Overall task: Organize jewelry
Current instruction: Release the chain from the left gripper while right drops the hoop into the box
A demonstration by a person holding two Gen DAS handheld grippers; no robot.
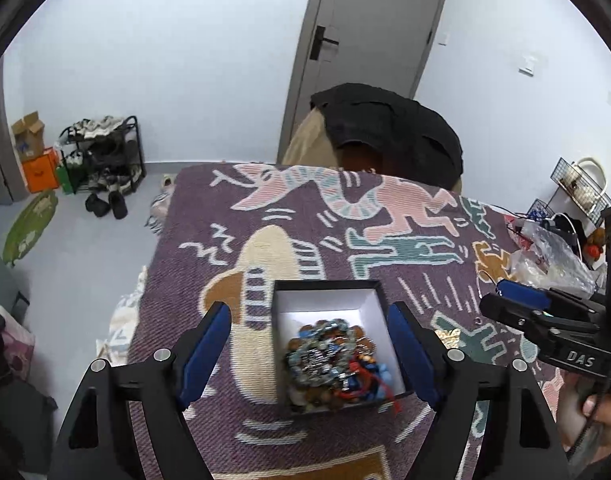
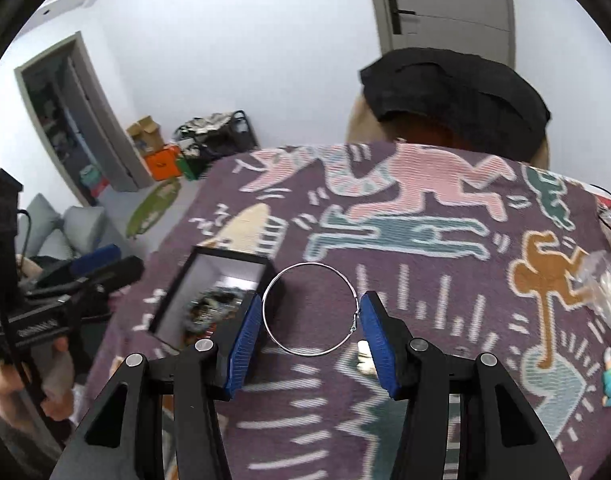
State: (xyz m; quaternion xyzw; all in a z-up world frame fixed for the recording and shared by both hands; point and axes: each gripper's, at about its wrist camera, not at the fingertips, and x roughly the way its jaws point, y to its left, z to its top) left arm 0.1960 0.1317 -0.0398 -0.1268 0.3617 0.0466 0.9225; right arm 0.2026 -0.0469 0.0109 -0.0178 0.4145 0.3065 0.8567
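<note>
The thin silver hoop is clamped across its width by the right gripper, above the patterned cloth, just right of the open black box of beaded jewelry. The left gripper is spread wide, empty, either side of the box. The hoop should be carried over the box before release, the grip kept light. Being round, it has no long axis; its clasp sits at the right pad.

box: 1 | silver hoop: 1 | hand-held gripper: 2 (left, right) | bead heap: 1
</note>
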